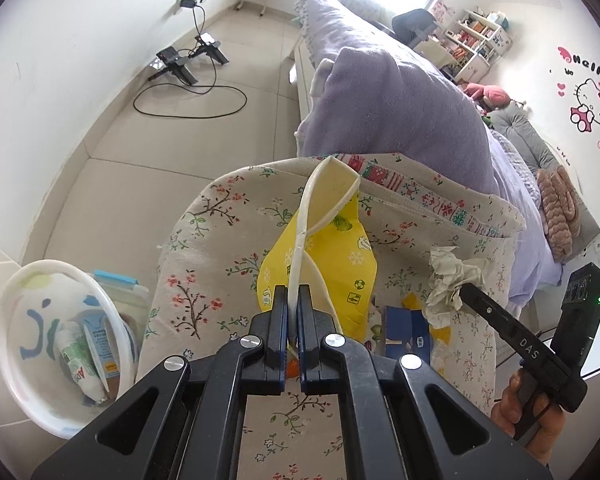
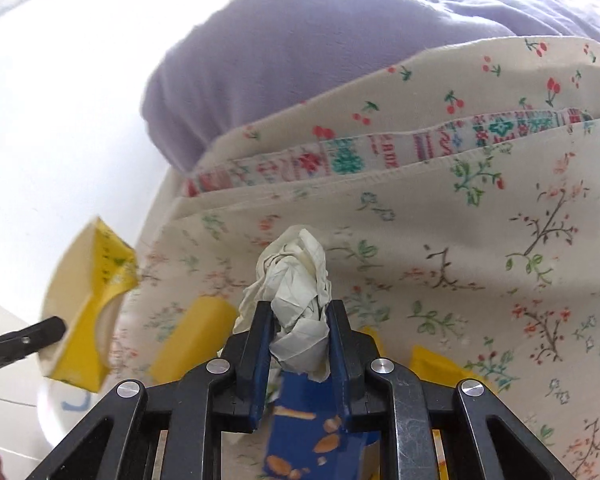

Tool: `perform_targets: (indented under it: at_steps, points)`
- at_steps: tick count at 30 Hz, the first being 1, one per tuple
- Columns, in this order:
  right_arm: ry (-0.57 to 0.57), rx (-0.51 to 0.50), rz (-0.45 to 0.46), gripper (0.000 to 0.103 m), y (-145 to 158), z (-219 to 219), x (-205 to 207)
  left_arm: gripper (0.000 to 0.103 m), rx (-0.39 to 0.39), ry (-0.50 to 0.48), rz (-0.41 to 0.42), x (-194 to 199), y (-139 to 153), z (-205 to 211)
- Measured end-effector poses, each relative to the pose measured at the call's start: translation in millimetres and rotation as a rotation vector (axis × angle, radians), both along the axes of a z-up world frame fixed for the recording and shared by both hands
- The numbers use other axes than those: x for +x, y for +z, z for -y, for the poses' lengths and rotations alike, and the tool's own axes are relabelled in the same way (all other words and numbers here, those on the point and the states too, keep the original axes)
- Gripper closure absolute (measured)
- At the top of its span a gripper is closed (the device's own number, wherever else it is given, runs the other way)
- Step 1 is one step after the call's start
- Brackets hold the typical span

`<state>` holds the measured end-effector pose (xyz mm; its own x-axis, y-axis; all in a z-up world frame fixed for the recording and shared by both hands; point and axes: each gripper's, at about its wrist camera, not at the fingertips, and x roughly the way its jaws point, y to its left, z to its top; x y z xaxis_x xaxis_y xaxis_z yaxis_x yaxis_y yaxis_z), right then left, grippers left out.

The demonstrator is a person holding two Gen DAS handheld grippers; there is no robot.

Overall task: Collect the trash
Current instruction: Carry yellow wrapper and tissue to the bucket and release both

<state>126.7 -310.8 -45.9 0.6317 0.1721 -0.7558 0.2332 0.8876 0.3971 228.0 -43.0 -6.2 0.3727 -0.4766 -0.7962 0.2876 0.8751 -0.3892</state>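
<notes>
**Both grippers holding trash over the floral cloth**

My left gripper [image 1: 293, 300] is pinched fully shut on the edge of a yellow paper wrapper [image 1: 332, 252], which hangs above the floral cloth [image 1: 220, 248]. My right gripper [image 2: 300, 312] is clamped narrowly on a crumpled paper wad [image 2: 296, 280], over a blue packet [image 2: 312, 432]. Only the left wrist view shows the white bin [image 1: 60, 344] on the floor to the left, with trash in it, and the purple blanket [image 1: 400, 120] on the bed.
</notes>
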Motion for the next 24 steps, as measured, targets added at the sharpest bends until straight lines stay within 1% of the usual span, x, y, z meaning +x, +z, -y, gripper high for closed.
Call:
perform_targets:
  at_steps: [5,10,13,16,19,22,24]
  points:
    - [0.04,-0.011,-0.006,0.079,2.5,-12.1,-8.9,0.1,0.004,0.03,-0.008,-6.3,-0.1,-14.9]
    - [0.065,-0.011,-0.008,0.079,0.7,-31.5,-9.3,0.1,-0.014,0.067,-0.021,-9.9,1.0,-39.6]
    - [0.083,-0.003,-0.004,0.079,1.7,-37.7,-8.8,0.1,-0.013,0.106,-0.028,-8.5,0.8,-58.0]
    - [0.109,0.016,0.0,0.079,0.8,-48.2,-7.9,0.1,-0.018,0.166,-0.06,-6.0,-3.3,-85.0]
    - [0.152,0.025,-0.002,0.079,-1.4,-65.4,-8.5,0.1,-0.04,0.217,-0.094,-3.7,-6.9,-113.9]
    - [0.187,0.028,-0.003,0.079,-2.0,-82.5,-9.4,0.1,-0.07,0.281,-0.125,-3.6,-8.3,-152.4]
    - [0.204,0.029,0.001,0.079,-0.8,-90.6,-12.3,0.1,-0.069,0.337,-0.125,-6.4,-7.7,-180.2]
